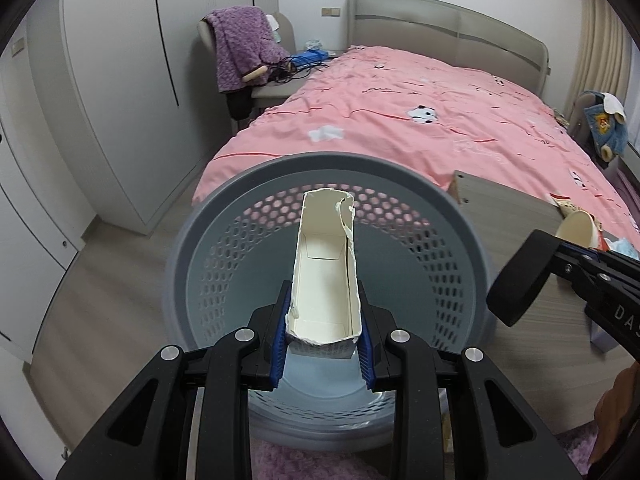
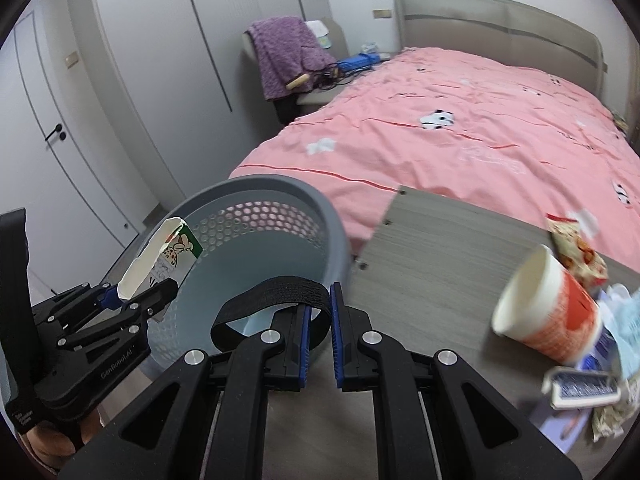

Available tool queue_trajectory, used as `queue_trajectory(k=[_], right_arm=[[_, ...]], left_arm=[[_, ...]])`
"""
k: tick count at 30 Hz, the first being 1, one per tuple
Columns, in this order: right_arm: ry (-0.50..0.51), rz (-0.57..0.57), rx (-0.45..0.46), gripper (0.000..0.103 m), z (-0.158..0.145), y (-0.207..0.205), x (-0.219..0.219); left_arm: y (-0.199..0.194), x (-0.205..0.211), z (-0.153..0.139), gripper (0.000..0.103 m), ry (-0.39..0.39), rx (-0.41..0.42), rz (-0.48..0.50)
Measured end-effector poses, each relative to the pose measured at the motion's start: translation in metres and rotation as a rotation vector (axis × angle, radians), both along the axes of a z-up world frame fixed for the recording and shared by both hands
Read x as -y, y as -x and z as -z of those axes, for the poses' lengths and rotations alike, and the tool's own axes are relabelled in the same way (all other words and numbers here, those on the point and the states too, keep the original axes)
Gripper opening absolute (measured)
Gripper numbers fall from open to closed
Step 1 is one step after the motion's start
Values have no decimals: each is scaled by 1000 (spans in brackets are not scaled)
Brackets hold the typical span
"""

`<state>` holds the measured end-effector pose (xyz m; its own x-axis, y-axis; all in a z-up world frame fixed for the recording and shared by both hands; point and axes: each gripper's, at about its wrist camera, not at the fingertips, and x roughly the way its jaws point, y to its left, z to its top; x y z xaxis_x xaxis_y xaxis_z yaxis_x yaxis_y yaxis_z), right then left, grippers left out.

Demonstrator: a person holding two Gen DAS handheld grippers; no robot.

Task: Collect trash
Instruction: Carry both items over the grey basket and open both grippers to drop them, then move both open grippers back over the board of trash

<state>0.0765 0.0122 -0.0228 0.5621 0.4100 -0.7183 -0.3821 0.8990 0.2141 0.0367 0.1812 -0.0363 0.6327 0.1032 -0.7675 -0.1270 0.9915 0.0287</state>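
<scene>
My left claw [image 1: 324,340] is clamped by its ribbed blue pads onto the base of a torn-open carton [image 1: 326,268] — thin white cardboard, a long box with ragged edges, one printed side showing in the right wrist view. The carton juts forward over the mouth of the grey basket [image 1: 460,220], a round plastic bin with a smooth thick rim and walls pierced by a honeycomb of small holes; its inside looks bare and pale.

My right claw [image 2: 320,340] looks pressed nearly together, its pads pinching a loop of black webbing strap [image 2: 276,288], flat and woven, which curls out over the basket's near rim.

Just beside the basket stands the counter [image 2: 432,256], a board of grey wood grain with dark screw heads along its edge. On its right end lies a paper cup [image 2: 548,304], cream inside and orange-red outside, tipped on its side, among crinkled snack wrappers [image 2: 576,248], blurred. Behind it all spreads the bed [image 1: 420,120], its pink cover softly rumpled.
</scene>
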Motion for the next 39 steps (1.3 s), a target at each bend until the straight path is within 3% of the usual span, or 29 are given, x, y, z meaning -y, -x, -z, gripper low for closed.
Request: queue_trajectory(k=[14, 16, 18, 19, 23, 39], right_arm=[[51, -95, -21, 13, 8, -22, -38], [57, -113, -28, 22, 9, -24, -42], [62, -113, -25, 43, 10, -27, -43], [59, -116, -20, 45, 9, -28, -42], [58, -113, -15, 46, 7, -29, -41], [60, -115, -10, 53, 10, -21, -41]], left_arm=[[-8, -21, 12, 28, 6, -31, -64], [-7, -22, 10, 30, 10, -29, -67], [-7, -23, 11, 34, 5, -32, -74], [-6, -23, 11, 38, 2, -33, -79], [-3, -28, 10, 48, 5, -31, -95], [5, -32, 1, 61, -18, 2, -146]])
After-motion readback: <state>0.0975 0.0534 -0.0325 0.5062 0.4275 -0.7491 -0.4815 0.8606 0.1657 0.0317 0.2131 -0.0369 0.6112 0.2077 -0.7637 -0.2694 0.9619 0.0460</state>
